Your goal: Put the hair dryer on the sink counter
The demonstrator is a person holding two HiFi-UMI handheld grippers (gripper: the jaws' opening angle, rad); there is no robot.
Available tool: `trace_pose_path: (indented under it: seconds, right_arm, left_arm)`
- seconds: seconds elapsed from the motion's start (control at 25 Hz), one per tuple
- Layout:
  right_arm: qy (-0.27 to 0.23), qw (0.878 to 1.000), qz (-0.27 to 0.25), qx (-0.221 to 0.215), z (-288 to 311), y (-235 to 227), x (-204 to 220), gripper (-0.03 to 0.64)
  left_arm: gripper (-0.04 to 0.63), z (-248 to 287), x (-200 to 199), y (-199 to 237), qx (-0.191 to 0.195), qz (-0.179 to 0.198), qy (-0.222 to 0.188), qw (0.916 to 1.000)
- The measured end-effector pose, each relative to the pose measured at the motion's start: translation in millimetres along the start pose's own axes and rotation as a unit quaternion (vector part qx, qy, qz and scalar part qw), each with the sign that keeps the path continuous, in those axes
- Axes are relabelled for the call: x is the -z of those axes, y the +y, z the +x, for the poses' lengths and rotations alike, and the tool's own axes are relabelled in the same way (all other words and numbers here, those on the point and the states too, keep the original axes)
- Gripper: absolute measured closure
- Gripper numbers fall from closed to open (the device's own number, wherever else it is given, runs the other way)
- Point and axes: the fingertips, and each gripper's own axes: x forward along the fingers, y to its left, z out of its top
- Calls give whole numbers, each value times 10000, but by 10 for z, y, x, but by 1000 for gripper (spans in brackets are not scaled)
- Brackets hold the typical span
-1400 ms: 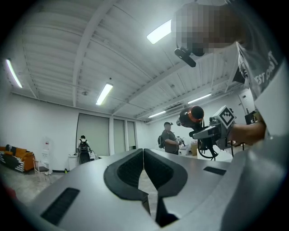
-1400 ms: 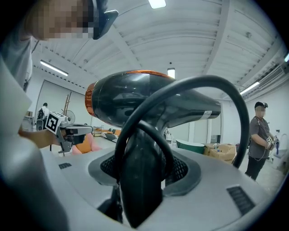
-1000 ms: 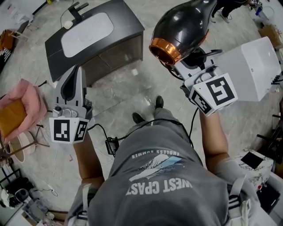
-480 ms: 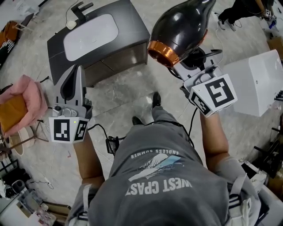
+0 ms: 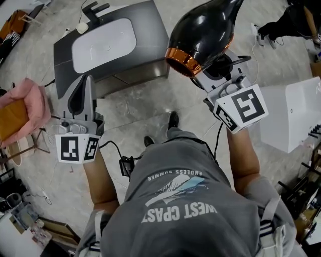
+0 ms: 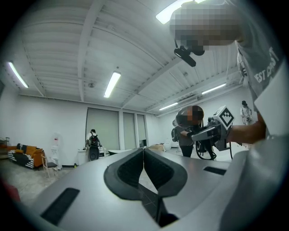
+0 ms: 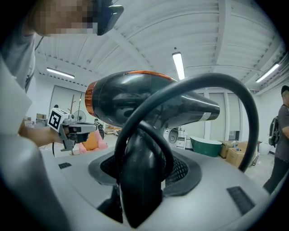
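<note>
Jaws of right gripper (image 5: 219,70) clamp hair dryer (image 5: 205,30) at handle; body glossy black w/ copper ring. Left gripper (image 5: 86,83) jaws together, empty.

Ahead of my left gripper (image 5: 87,80) I see a dark grey sink counter (image 5: 153,30) standing on the pale marbled stone floor (image 5: 150,108). On its top, a small white round object (image 5: 82,27) lies beside the black faucet (image 5: 95,8).

From the head, looks steeply down onto floor (image 5: 145,110), sink bench (image 5: 150,25), left gripper (image 5: 86,83) and right gripper (image 5: 220,68). From close behind the left jaws, faces out across the room, catching the right gripper (image 6: 198,133). From close behind the right jaws, faces out likewise, catching the left gripper (image 7: 90,129).
</note>
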Motion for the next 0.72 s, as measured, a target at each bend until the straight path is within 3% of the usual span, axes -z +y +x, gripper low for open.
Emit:
trace_pose_path:
  seconds: [0.4, 0.72]
  right_arm:
    - [-51, 9986, 19, -527, 411, -395, 40, 360]
    - [3, 9984, 68, -564, 783, -398, 53, 360]
  left_arm:
    - [575, 381, 59, 16, -426, 60, 131, 9990]
    - [575, 545, 143, 280, -390, -5, 136, 9991]
